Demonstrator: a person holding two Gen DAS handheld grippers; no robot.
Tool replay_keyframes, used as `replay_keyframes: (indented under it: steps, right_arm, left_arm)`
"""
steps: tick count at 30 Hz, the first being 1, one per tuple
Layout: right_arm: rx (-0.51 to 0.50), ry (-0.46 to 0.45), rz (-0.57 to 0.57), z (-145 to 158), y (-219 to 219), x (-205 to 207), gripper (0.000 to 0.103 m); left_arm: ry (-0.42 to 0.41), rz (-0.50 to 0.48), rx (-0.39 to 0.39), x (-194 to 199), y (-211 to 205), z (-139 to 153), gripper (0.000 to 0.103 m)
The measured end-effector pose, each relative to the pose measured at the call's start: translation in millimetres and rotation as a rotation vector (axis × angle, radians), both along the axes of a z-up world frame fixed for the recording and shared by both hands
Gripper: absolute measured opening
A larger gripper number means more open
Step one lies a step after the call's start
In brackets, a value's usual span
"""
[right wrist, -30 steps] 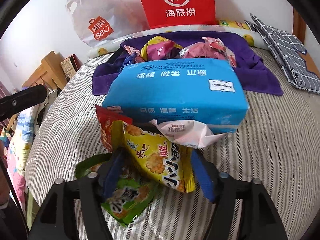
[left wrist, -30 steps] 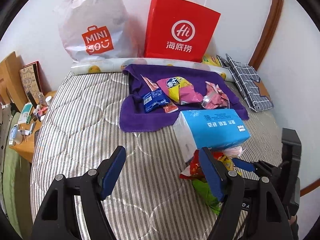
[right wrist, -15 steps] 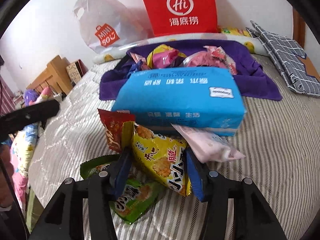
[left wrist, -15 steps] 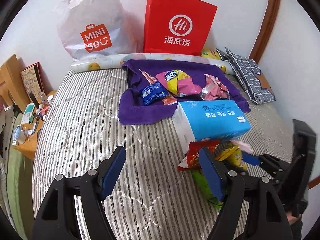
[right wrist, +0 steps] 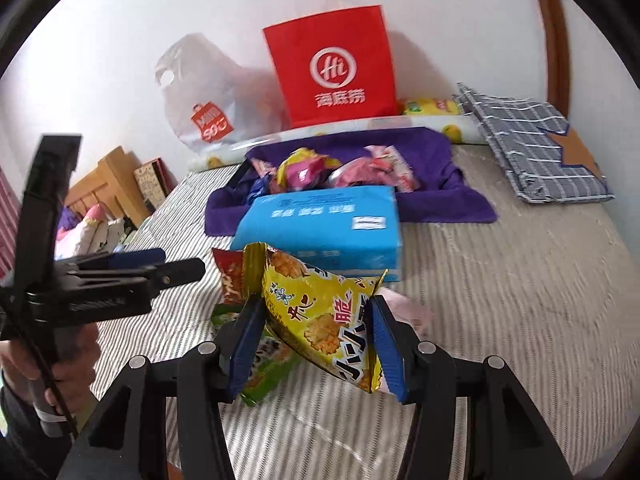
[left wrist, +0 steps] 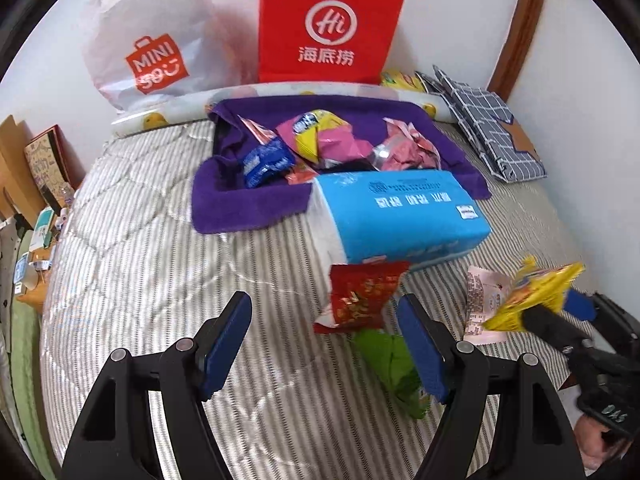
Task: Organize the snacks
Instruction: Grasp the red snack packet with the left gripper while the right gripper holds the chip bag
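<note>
Item in hand: right claw (right wrist: pixel 314 344) is clamping the yellow snack bag (right wrist: pixel 320 316), lifting it clear of the bed (right wrist: pixel 520 300); left claw (left wrist: pixel 324 344) is hanging apart, empty; next, likely carrying to the far purple cloth (right wrist: pixel 440 200).

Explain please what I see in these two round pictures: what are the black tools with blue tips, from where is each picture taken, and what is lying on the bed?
No robot is here. A person holds a two-finger hand tool in each hand, and a wide-angle camera on each tool looks forward along its fingers. So one picture comes from the left gripper, the other from the right gripper.

The right gripper is closed on a yellow snack bag, lifted above the striped bed. The left gripper is open and holds nothing.

On the bed lie a red snack bag, a green snack bag, a pink packet and a blue tissue pack. Behind them a purple towel carries more snacks. A red paper bag and a white plastic bag stand against the wall.
</note>
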State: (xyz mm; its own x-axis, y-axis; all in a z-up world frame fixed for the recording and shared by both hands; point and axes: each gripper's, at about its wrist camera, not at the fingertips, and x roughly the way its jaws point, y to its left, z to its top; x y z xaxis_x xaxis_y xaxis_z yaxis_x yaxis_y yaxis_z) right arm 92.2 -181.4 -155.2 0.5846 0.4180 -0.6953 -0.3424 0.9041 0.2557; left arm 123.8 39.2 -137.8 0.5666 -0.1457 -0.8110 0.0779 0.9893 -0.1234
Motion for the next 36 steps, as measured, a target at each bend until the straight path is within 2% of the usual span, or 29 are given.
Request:
replay_keyframes:
  steps: [9, 15, 18, 20, 23, 25, 27, 36]
  right_arm:
    - [-0.044, -0.007, -0.087, -5.8, -32.4, -1.9, 0.051]
    - [-0.050, 0.010, -0.098, -14.5, -37.8, 2.7, 0.051]
    - [-0.057, 0.014, -0.096, -17.3, -39.5, 3.2, 0.051]
    - [-0.058, 0.019, -0.100, -19.0, -41.7, 4.1, 0.051]
    - [-0.048, 0.029, -0.108, -21.2, -45.7, 5.1, 0.051]
    - [-0.049, 0.036, -0.112, -23.1, -46.9, 5.9, 0.051]
    - [-0.053, 0.041, -0.115, -25.1, -46.6, 6.3, 0.051]
    - [-0.057, 0.040, -0.116, -19.4, -42.4, 2.1, 0.051]
  left_arm:
    - [0.052, -0.016, -0.025, 18.7, -17.8, -18.8, 0.075]
    - [0.089, -0.019, 0.045, 29.9, -32.3, -33.2, 0.075]
    - [0.102, 0.002, 0.043, 34.1, -32.0, -38.9, 0.075]
    - [0.112, 0.011, 0.041, 37.1, -31.4, -42.0, 0.072]
    - [0.119, 0.018, 0.030, 39.1, -30.5, -44.5, 0.061]
    - [0.125, 0.016, 0.017, 39.1, -29.4, -45.1, 0.049]
    - [0.129, 0.012, 0.005, 39.0, -28.8, -44.5, 0.043]
    - [0.071, 0.035, -0.032, 25.6, -14.1, -24.6, 0.043]
